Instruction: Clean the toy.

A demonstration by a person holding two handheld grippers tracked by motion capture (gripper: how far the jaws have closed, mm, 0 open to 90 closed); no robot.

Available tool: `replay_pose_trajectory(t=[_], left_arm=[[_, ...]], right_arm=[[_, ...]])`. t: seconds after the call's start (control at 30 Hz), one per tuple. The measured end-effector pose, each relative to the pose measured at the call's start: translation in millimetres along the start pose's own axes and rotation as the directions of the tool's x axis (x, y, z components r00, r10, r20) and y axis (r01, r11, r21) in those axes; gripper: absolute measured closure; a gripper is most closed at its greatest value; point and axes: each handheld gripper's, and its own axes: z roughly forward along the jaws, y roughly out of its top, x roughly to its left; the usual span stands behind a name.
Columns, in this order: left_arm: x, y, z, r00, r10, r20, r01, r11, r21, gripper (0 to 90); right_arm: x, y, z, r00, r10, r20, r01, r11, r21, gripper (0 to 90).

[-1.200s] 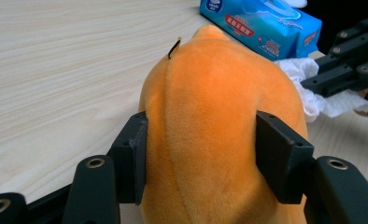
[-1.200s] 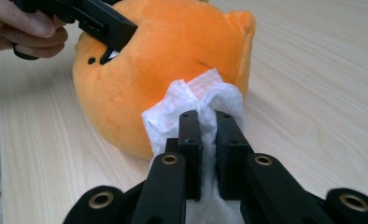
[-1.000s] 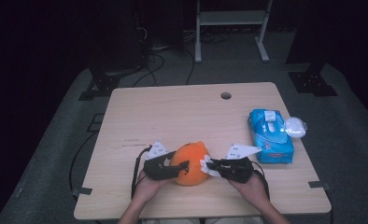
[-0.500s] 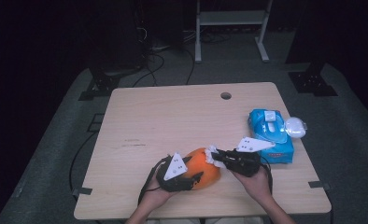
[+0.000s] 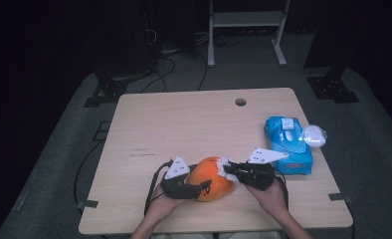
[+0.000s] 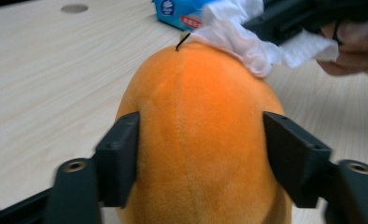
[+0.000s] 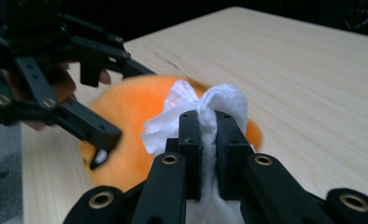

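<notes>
An orange plush toy (image 5: 211,179) lies near the table's front edge. My left gripper (image 5: 196,188) reaches around its near side. In the left gripper view both black pads (image 6: 123,161) touch the flanks of the toy (image 6: 201,130), and the jaws have just been opening. My right gripper (image 5: 230,172) is shut on a crumpled white tissue (image 5: 223,163) and holds it against the toy's upper right. In the right gripper view the tissue (image 7: 219,100) bulges out above the closed jaws of the right gripper (image 7: 208,126), with the toy (image 7: 126,116) behind it.
A blue pack of wipes (image 5: 288,144) lies at the right of the wooden table (image 5: 184,124), with a white round object (image 5: 314,134) beside it. A cable hole (image 5: 241,102) is near the far edge. The person's hands come in over the front edge.
The left gripper has swung from the toy's left side round to its near side. The toy has shifted slightly right. The right gripper with the tissue now sits at the toy's upper right.
</notes>
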Motion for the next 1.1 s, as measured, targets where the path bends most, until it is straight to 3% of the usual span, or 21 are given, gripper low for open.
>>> replay_pose_trajectory(t=[0.1,0.17,0.3,0.43,0.53,0.63,0.7,0.73,0.77,0.87,0.97,1.03,1.1], left_arm=[[-10.9,2.1,1.5,0.9955,0.094,-0.005,-0.094,0.9955,0.000,37.5],[-15.6,3.2,1.8,0.9896,0.144,-0.006,-0.144,0.9896,0.003,38.2],[-19.0,3.6,2.7,0.9837,0.180,0.007,-0.180,0.9837,-0.005,38.5],[-19.4,2.8,2.9,0.9786,0.205,0.020,-0.204,0.9787,-0.019,38.5],[-15.2,2.8,2.5,0.9850,0.172,0.020,-0.171,0.9849,-0.028,32.6],[-5.8,2.5,2.0,0.9986,0.047,0.022,-0.046,0.9982,-0.037,15.0],[3.7,-0.6,2.6,0.9973,-0.053,0.051,0.054,0.9985,-0.009,8.9],[7.2,-2.7,2.7,0.9939,-0.083,0.073,0.084,0.9965,-0.005,9.6],[7.7,-4.2,2.8,0.9926,-0.085,0.086,0.086,0.9962,-0.008,15.3],[1.9,-0.4,0.7,0.9978,0.003,0.066,-0.003,1.0000,0.005,30.0],[-6.4,1.9,2.5,0.9946,0.086,0.059,-0.086,0.9963,0.002,35.4],[-12.5,4.0,3.4,0.9893,0.136,0.054,-0.136,0.9906,0.007,36.0],[-15.8,4.3,2.8,0.9858,0.161,0.050,-0.161,0.9869,0.009,35.9]], right_arm=[[-1.9,3.1,-3.1,0.9999,-0.003,0.012,0.004,1.000,-0.015,81.8],[-11.1,1.0,-6.8,0.9992,0.029,0.029,-0.028,0.999,-0.024,81.8],[-26.0,-6.0,-12.3,0.9942,0.091,0.057,-0.089,0.995,-0.038,81.8],[-12.0,3.9,-12.3,0.9989,0.039,0.025,-0.037,0.998,-0.055,81.8],[-10.4,0.6,-5.2,0.9994,0.019,0.029,-0.018,1.000,-0.015,81.9],[-15.0,-4.3,-4.2,0.9987,0.041,0.030,-0.041,0.999,0.004,82.0],[-16.4,-4.9,-6.2,0.9983,0.046,0.034,-0.047,0.999,0.006,82.0],[-17.1,-5.6,-7.0,0.9979,0.059,0.027,-0.059,0.998,0.003,81.9],[-17.0,-5.6,-7.2,0.9974,0.069,0.020,-0.069,0.998,-0.001,82.0],[-12.8,0.0,-8.4,0.9975,0.071,-0.003,-0.071,0.997,-0.017,82.0],[-1.2,7.9,-9.8,0.9972,0.053,-0.052,-0.055,0.997,-0.051,82.0],[11.9,13.8,-8.0,0.9979,-0.005,-0.064,0.001,0.999,-0.051,82.0],[21.6,17.5,-6.1,0.9966,-0.061,-0.055,0.059,0.997,-0.041,82.0]])
